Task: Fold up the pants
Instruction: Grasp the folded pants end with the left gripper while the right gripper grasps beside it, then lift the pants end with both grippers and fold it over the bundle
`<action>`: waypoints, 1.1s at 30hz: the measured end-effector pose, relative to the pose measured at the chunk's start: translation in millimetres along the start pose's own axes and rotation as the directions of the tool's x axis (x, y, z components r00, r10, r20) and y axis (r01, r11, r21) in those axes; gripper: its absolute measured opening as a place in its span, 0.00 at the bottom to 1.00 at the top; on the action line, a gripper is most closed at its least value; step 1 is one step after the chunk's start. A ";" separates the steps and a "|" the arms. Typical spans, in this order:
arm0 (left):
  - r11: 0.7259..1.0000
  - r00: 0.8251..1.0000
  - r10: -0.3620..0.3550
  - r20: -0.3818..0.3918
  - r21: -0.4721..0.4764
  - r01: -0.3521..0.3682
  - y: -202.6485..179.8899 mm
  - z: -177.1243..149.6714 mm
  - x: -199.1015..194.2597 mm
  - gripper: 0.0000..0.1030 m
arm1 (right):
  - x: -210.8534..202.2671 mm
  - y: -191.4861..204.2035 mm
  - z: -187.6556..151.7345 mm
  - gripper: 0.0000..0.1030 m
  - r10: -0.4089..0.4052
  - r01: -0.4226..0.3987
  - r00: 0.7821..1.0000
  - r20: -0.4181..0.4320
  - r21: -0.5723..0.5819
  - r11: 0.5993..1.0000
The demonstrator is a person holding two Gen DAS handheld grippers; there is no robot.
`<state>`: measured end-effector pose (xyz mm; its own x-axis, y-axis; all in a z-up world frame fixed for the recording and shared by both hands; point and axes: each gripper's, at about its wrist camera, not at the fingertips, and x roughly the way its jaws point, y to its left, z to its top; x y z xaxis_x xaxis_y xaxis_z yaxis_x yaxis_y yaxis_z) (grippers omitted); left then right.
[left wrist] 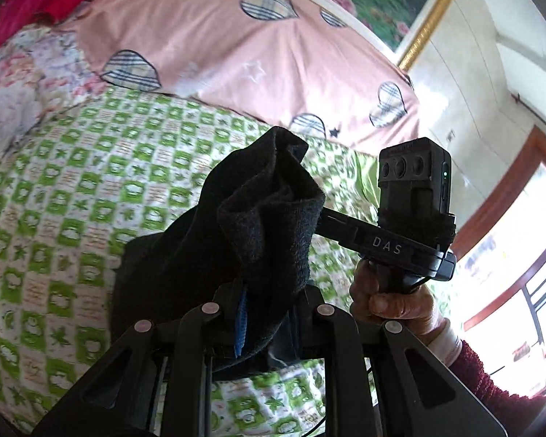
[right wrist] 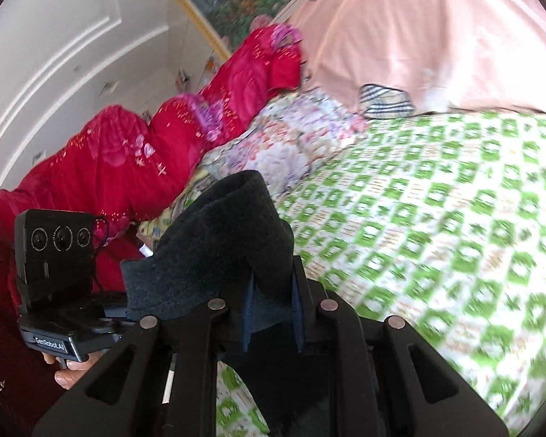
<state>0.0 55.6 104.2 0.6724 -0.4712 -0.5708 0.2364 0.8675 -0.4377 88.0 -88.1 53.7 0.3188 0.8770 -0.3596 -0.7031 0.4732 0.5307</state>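
The pants point(left wrist: 236, 218) are dark, fleecy cloth, held up above the bed. My left gripper point(left wrist: 262, 309) is shut on a bunched edge of the pants, which rise over its fingers and hang down to the left. My right gripper point(right wrist: 271, 306) is shut on another bunched edge of the pants point(right wrist: 222, 247). The right gripper also shows in the left wrist view point(left wrist: 400, 244), close to the cloth on the right, held by a hand. The left gripper's body shows in the right wrist view point(right wrist: 54, 284) at lower left.
The bed is covered by a green-and-white checked sheet point(left wrist: 72, 200) point(right wrist: 436, 236). A pink quilt with plaid hearts point(left wrist: 236, 54) lies at the far side. A red quilt point(right wrist: 127, 153) lies along the wall. A window point(left wrist: 509, 273) is at right.
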 end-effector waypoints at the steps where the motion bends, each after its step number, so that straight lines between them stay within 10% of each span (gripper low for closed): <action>1: 1.000 1.000 -0.001 -0.010 0.014 0.001 -5.5 -1.3 4.2 0.17 | -6.2 -4.1 -4.1 0.19 -0.002 0.002 1.000 0.010 0.011 1.000; 25: 0.985 0.976 0.013 -0.216 0.170 0.024 -63.1 -53.3 105.4 0.18 | -63.6 -72.5 -84.2 0.19 -0.124 0.116 0.992 0.031 0.202 0.972; 33: 0.980 0.965 -0.018 -0.263 0.184 0.069 -63.9 -65.1 124.5 0.23 | -71.8 -81.8 -101.9 0.20 -0.267 0.264 0.963 -0.022 0.241 0.934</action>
<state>23.0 -68.9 15.9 0.4596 -0.5125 -0.7253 0.4074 0.8474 -0.3405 57.8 -198.3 -42.1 0.4812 0.7167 -0.5048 -0.4193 0.6939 0.5854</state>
